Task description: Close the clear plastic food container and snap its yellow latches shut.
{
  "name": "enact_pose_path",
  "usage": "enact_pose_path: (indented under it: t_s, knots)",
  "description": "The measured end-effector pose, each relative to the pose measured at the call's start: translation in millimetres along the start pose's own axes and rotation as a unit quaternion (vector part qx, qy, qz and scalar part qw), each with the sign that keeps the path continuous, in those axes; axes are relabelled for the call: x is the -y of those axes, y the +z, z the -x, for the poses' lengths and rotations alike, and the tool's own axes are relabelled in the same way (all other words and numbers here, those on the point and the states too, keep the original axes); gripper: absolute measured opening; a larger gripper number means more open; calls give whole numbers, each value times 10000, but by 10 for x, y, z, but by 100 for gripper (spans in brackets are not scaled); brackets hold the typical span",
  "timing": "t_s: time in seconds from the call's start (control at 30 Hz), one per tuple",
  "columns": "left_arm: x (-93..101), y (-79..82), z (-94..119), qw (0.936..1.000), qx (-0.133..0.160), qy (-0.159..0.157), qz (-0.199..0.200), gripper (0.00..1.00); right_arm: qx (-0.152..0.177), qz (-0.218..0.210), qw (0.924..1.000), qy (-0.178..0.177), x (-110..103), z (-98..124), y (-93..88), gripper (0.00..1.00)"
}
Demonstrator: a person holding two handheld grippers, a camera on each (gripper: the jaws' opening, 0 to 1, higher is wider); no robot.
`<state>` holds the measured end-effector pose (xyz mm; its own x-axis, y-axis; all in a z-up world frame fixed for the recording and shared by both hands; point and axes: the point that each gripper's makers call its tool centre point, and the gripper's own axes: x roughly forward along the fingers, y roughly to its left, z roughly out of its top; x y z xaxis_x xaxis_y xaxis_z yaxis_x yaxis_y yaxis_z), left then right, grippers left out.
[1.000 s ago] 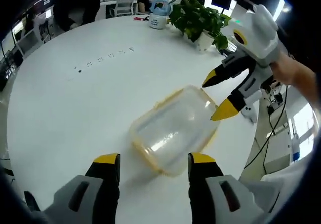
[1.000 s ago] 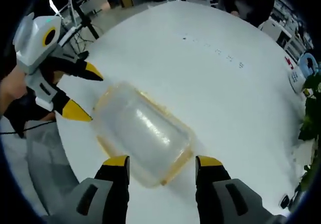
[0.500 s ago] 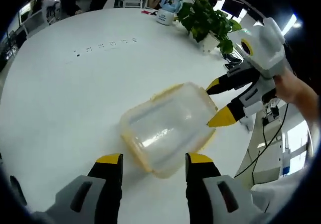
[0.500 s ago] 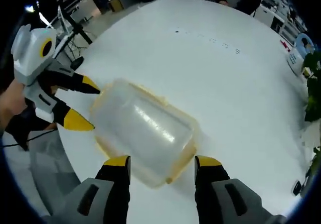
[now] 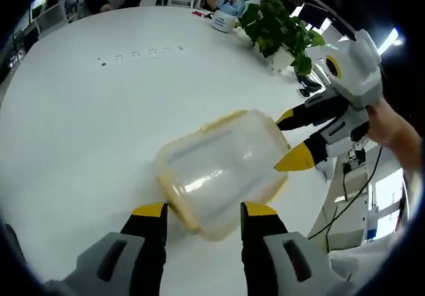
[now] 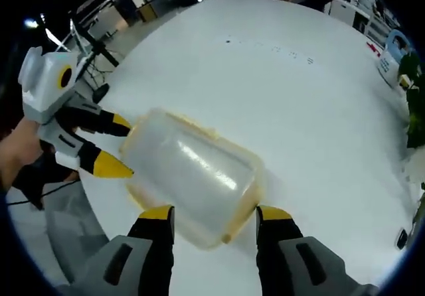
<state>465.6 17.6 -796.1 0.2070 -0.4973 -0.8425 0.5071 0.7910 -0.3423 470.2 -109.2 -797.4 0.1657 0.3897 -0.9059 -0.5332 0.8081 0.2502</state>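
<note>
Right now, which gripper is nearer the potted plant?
Right. The right gripper is at the end of the clear container that faces the potted plant. The left gripper is at the opposite end.

Bright, even overhead light washes the white table (image 5: 80, 123) — soft shadows only, glare streaks on the clear container (image 6: 189, 176) (fisheye bending edges); far background slightly blurred.
</note>
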Motion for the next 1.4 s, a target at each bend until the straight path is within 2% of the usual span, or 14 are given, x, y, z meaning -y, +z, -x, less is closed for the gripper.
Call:
enact_pose_path:
  t_s: [0.17, 0.3, 0.37, 0.4, 0.43, 0.47, 0.87, 0.9, 1.4]
  knots:
    - [14, -2, -1, 10000, -60, -31, 20, 41, -32, -86, 10000, -13, -2, -8, -5, 47]
    - [-2, 6, -17, 10000, 14, -80, 45, 39, -31, -92, 9999, -28, -7, -9, -18, 46]
    - [9, 14, -30, 9999, -33, -160, -2, 37, -102, -41, 9999, 77, -62, -1, -45, 44]
    - [-11, 20, -30, 9999, -43, -162, 8, 35, -72, -53, 10000, -17, -49, -6, -37, 44]
    - [-8, -25, 30, 9996, -84, -207, 180, 35, -188, -119, 9997, -78, -35, 0, -70, 43]
    - [-4, -39, 49, 9995, -165, -278, 26, 34, -225, -60, 9997, -33, -28, -24, -64, 43]
    - [-1, -13, -3, 9994, -206, -267, 65, 36, -202, -202, 9996, -58, -8, -4, -37, 43]
    - [1, -9, -5, 9994, -196, -267, 59, 36, -233, -369, 9990, -39, -19, -9, -53, 43]
    - [6, 27, -61, 9990, -309, -320, 5, 36, -270, -409, 9988, -94, -40, -16, -58, 43]
